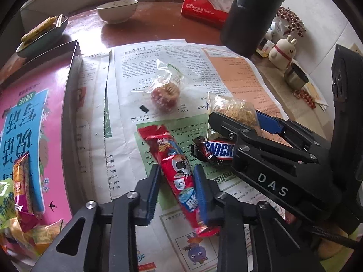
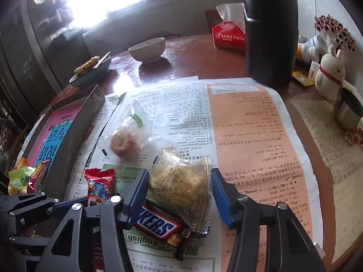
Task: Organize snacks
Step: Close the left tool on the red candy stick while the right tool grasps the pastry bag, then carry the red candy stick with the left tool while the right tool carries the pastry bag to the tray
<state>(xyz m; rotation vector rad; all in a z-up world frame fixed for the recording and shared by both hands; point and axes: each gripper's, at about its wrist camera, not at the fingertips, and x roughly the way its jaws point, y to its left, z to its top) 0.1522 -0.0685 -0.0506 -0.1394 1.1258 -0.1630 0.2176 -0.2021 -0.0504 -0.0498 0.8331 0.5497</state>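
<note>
Pinching the red snack pack [image 1: 179, 176], the left tool [image 1: 175, 192] has both blue pads against its sides; pack lies on the newspaper [image 1: 158, 63] over the worktop [image 1: 140, 20]. Right tool [image 2: 179, 190] stands partly spread around the clear crumbly-snack bag [image 2: 181, 181]: left pad at the bag's edge, right pad just beside it, contact uncertain. Bag overlaps a Snickers bar [image 2: 158, 224]. Far of these lies a wrapped round cake [image 1: 165, 95]. Pink box [image 1: 34, 117] sits left.

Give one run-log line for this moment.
left gripper: shut on red snack pack | right gripper: around crumbly snack bag, not pressing | both lying on newspaper
</note>
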